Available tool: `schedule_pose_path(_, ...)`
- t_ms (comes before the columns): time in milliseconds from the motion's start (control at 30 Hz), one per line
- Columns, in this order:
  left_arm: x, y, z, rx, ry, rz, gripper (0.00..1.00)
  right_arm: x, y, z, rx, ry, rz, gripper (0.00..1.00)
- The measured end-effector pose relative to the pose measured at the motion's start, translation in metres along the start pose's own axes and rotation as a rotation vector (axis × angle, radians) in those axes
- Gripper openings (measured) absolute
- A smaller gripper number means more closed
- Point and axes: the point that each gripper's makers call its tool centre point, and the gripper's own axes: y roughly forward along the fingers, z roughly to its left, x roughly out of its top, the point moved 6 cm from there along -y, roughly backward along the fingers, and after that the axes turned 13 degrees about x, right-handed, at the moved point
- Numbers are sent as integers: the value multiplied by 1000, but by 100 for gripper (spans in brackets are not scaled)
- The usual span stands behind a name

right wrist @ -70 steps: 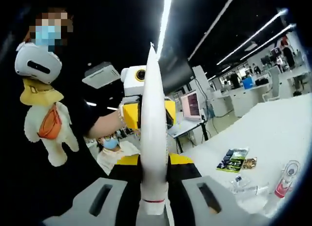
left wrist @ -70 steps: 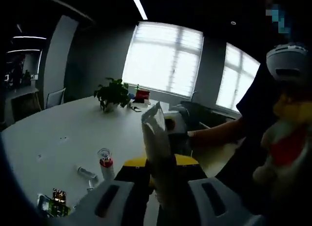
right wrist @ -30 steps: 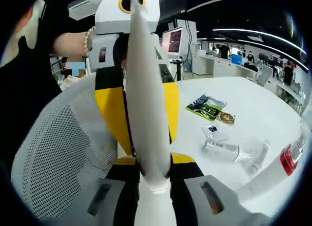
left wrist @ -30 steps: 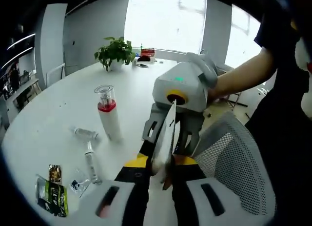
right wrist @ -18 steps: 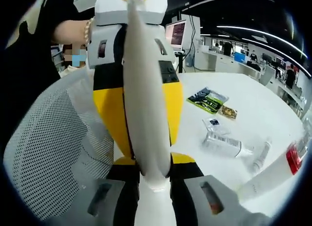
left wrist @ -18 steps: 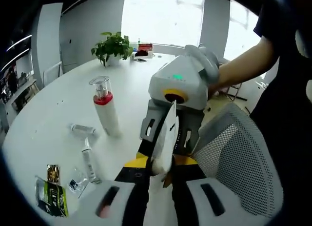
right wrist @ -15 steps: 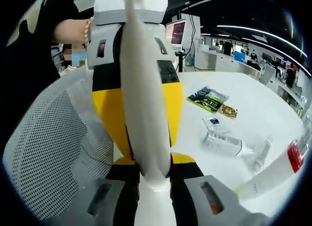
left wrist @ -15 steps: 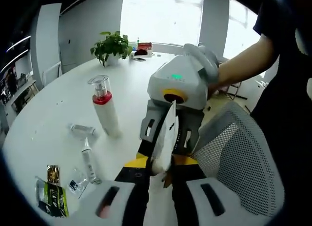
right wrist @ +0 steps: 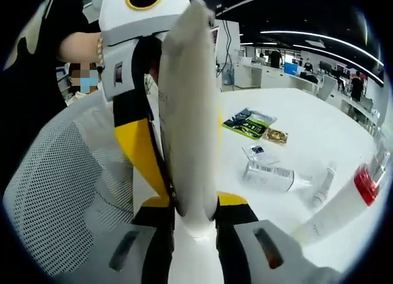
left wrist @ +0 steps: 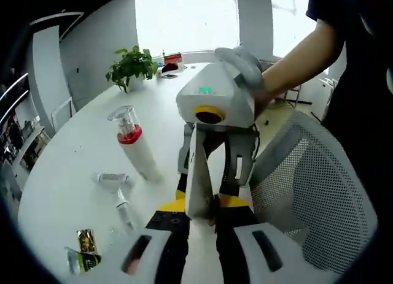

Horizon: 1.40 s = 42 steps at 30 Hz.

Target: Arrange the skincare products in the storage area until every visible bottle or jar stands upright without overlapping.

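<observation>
A white squeeze tube [left wrist: 199, 176] is held in the air between both grippers. My left gripper [left wrist: 200, 214] is shut on its near end, and my right gripper [left wrist: 212, 167] faces me, closed on the far end. In the right gripper view the same tube [right wrist: 187, 130] rises from my right gripper [right wrist: 195, 218], with the left gripper's white body [right wrist: 144, 26] behind it. A red-banded pump bottle [left wrist: 136, 150] stands upright on the white table [left wrist: 67, 173]. A small clear bottle [left wrist: 113, 180] and a thin tube [left wrist: 124, 209] lie flat beside it.
Sachets [left wrist: 85, 252] lie near the table's edge, also seen as a green pack [right wrist: 249, 123] and small packets [right wrist: 276, 135]. A mesh chair back [left wrist: 313, 198] is close under the grippers. A potted plant [left wrist: 130, 66] stands far back. A person's gloved hand [left wrist: 242, 60] holds the right gripper.
Both views have shifted with the hands. The white tube has rolled, so its broad face now turns toward the right gripper view. Both grippers stay shut on it.
</observation>
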Motion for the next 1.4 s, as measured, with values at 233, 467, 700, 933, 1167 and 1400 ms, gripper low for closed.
schedule_pose_path(233,6,8,9,-2,9,-8,13,-8,-10,-9,-48,41,-15,30)
schedule_pose_path(467,9,15,20,-4,26,-17,13,-17,-26,-15,-107,85,-35,36)
schedule_pose_path(700,14,24,34,-10,46,-22,13,-26,-35,-16,-141,131,-43,44)
schedule_pose_path(933,17,38,56,-11,60,-31,13,-32,-41,-16,-175,164,-47,53)
schedule_pose_path(1167,21,52,72,-12,60,-42,13,-37,-50,-17,-230,202,-58,65)
schedule_pose_path(1400,22,63,91,-11,75,-45,14,-45,-57,-17,-274,241,-81,71)
